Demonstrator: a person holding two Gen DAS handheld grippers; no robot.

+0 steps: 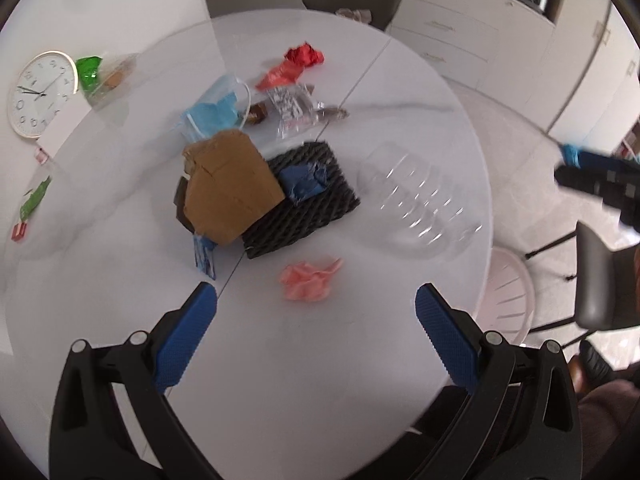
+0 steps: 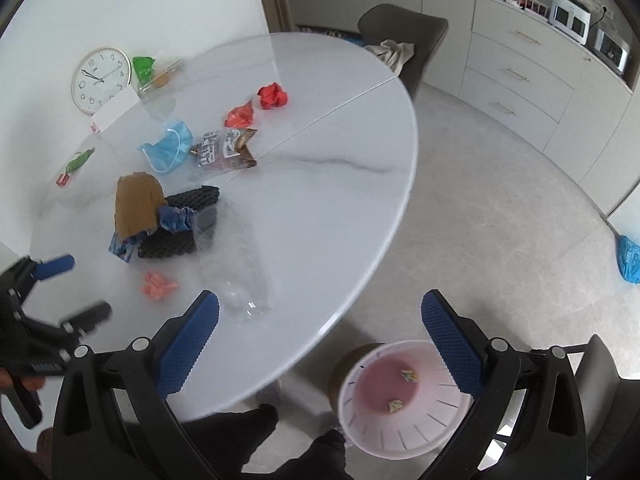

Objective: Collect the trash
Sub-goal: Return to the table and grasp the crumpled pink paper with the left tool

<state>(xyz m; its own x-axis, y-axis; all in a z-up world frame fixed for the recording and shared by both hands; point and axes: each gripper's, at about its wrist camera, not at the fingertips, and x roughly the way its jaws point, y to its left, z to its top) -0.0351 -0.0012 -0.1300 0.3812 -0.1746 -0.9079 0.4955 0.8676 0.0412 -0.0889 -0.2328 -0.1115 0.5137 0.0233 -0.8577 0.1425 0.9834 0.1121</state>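
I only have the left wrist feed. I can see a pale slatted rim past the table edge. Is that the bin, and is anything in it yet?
Observer: Yes. The right wrist view looks down into the pink bin on the floor beside the table; two small crumpled scraps lie on its bottom.
Operator: Where is my right gripper?
Observer: The right gripper is open and holds nothing, with the table's edge and the bin below it.
Operator: And my left one from that side?
Observer: The left gripper is open near the pink crumpled paper, not touching it.
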